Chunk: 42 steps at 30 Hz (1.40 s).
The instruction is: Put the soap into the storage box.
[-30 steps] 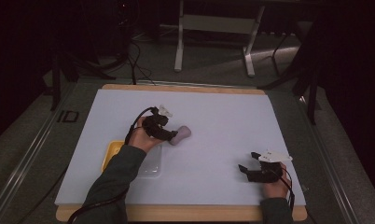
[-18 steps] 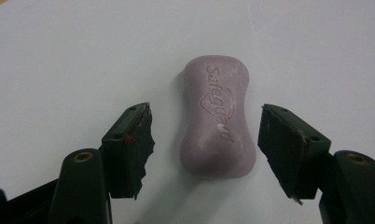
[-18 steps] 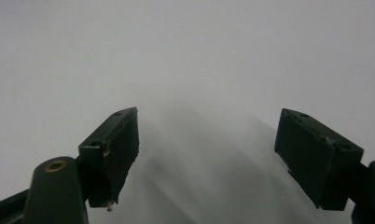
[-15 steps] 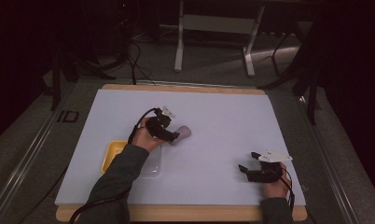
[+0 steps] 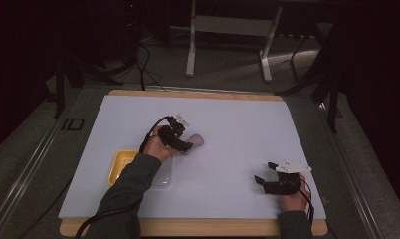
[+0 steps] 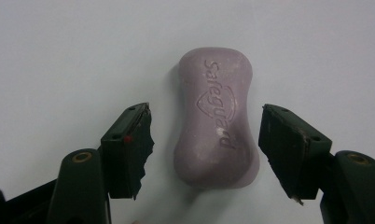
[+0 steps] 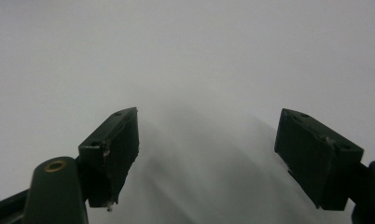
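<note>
1. On the white table top, a purple bar of soap is seen lying flat near the middle, a little left of centre, with the word "Safeguard" pressed into its upper face.
2. The left gripper is held over the soap with its jaws spread apart, one on each side of the bar; a gap of bare table is visible between each jaw and the soap, so no contact is shown.
3. In the high view the left gripper is seen at the near-left end of the soap, gripped by the left hand.
4. A yellow tray and a clear container just beside it are placed near the left front of the table, partly hidden by the left sleeve.
5. The right gripper is held low near the front right edge of the table, well apart from the soap.
6. In the right gripper view, the right gripper is shown with its jaws wide apart over bare table, with nothing between them.
</note>
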Available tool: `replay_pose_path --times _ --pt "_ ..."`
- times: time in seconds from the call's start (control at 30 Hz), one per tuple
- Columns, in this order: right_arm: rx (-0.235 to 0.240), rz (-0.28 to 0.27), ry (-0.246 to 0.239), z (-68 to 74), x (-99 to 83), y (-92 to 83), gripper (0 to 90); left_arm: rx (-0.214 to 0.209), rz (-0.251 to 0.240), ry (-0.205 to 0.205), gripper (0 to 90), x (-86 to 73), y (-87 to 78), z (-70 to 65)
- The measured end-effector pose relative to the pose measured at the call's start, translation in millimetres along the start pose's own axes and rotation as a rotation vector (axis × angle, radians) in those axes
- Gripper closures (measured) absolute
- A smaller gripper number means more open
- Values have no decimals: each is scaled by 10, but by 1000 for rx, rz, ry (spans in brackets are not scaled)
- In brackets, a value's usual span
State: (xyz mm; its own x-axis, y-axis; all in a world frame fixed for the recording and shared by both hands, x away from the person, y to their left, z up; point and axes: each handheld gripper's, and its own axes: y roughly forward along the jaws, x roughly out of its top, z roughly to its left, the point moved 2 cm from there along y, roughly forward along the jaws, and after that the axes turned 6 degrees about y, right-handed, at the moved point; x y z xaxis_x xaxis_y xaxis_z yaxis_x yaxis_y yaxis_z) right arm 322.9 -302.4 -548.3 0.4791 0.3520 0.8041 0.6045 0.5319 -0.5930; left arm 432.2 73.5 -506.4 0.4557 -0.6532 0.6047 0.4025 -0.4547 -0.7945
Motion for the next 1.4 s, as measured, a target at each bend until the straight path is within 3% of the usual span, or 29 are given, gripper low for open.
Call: replay_pose_path --times 0.37,0.8,1.07,1.4 --pt "2 0 0 -1 0 1 215 -13 35 24 349 62 90 -26" --pt "3 1 -1 -3 0 4 215 -35 85 23 333 150 197 -14" --pt "3 2 0 -2 0 4 215 -50 130 18 323 197 288 -5" --pt "4 5 -1 -3 1 6 215 -62 223 52 341 246 367 14"
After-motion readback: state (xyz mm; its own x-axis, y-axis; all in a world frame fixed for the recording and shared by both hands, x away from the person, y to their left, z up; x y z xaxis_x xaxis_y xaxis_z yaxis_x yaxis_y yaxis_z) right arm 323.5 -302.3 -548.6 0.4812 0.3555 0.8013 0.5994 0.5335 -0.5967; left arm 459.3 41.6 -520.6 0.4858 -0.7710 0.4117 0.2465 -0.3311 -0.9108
